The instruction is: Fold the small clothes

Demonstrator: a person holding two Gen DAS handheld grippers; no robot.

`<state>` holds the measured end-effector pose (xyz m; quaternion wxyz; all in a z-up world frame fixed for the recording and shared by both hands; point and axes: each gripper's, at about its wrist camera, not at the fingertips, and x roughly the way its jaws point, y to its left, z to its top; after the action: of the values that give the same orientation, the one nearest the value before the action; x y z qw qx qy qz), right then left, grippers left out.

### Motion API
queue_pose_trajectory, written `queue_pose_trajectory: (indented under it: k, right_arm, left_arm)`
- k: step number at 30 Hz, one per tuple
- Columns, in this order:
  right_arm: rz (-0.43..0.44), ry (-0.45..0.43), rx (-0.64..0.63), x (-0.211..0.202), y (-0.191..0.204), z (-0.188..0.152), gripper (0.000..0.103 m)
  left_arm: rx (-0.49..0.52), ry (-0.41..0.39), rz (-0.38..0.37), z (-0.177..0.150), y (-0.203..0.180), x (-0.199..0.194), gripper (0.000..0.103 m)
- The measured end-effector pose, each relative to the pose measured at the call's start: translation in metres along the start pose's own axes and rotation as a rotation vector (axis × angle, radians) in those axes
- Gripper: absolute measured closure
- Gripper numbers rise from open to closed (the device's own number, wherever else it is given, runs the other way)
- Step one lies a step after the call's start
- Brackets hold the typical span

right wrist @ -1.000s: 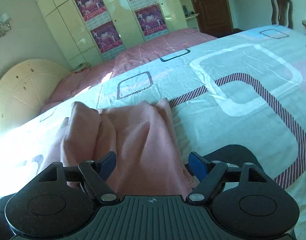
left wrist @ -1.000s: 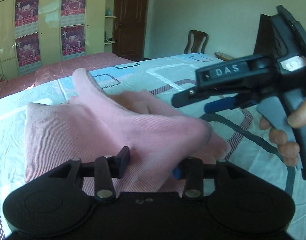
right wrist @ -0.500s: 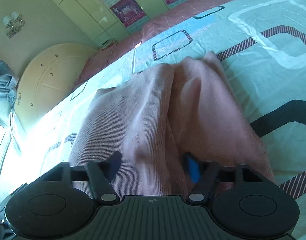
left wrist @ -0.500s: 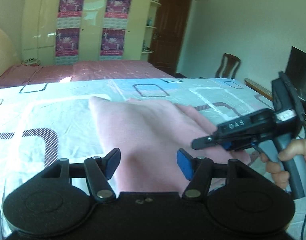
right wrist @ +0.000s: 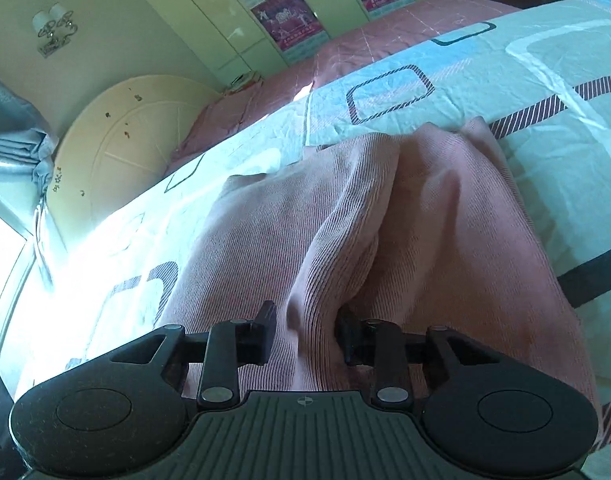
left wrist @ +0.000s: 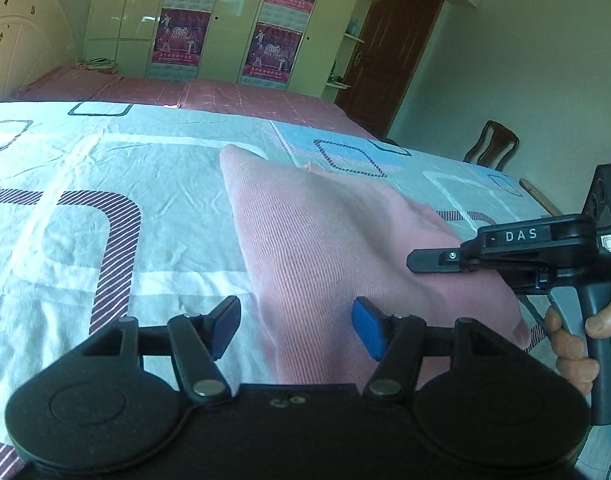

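A pink ribbed garment (left wrist: 337, 240) lies bunched on the patterned bed sheet (left wrist: 105, 168). My left gripper (left wrist: 296, 328) stands open over the garment's near left edge; the cloth lies below the blue pads and neither presses on it. In the right wrist view my right gripper (right wrist: 305, 332) is shut on a raised fold of the pink garment (right wrist: 445, 216), which runs up between the two pads. From the left wrist view the right gripper (left wrist: 433, 260) shows side-on at the garment's right end, with a hand (left wrist: 573, 344) on its handle.
The sheet (right wrist: 545, 92) stretches wide around the garment. A pink bedspread (left wrist: 225, 96) lies beyond it, then wardrobes with posters (left wrist: 177, 36), a brown door (left wrist: 389, 52) and a wooden chair (left wrist: 491, 152). A round headboard (right wrist: 133, 136) and a curtain (right wrist: 13, 144) stand at the left.
My left gripper has let go of the garment, opened and swung over its left edge. My right gripper has moved onto the cloth and shut on a fold.
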<state>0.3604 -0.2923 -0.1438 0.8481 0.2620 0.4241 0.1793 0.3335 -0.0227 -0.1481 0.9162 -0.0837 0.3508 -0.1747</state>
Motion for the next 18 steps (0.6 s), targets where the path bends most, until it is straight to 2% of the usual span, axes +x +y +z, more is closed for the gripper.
queue_pose_trajectory:
  k: [1, 3, 8, 12, 15, 18]
  right_arm:
    - [-0.007, 0.001, 0.002, 0.002, 0.000, 0.001, 0.072]
    - [-0.019, 0.001, -0.019, 0.000, 0.003, 0.004, 0.092]
    - [-0.107, -0.085, -0.141, -0.024, 0.012, 0.021, 0.093]
    - [-0.178, -0.123, -0.204, -0.052, 0.004, 0.033, 0.093]
    - [-0.179, -0.065, -0.158, -0.058, -0.021, 0.030, 0.092]
    - [-0.232, -0.024, -0.103, -0.046, -0.044, 0.014, 0.092]
  left_arm:
    - [-0.002, -0.001, 0.001, 0.000, 0.001, 0.000, 0.041]
    - [-0.003, -0.010, 0.003, 0.001, 0.001, -0.001, 0.041]
    - [-0.017, -0.038, -0.022, 0.012, -0.005, -0.001, 0.041]
    - [-0.016, -0.048, -0.072, 0.017, -0.020, 0.001, 0.041]
    - [-0.023, -0.006, -0.101, 0.011, -0.029, 0.012, 0.041]
    - [0.011, 0.032, -0.092, 0.000, -0.039, 0.025, 0.036]
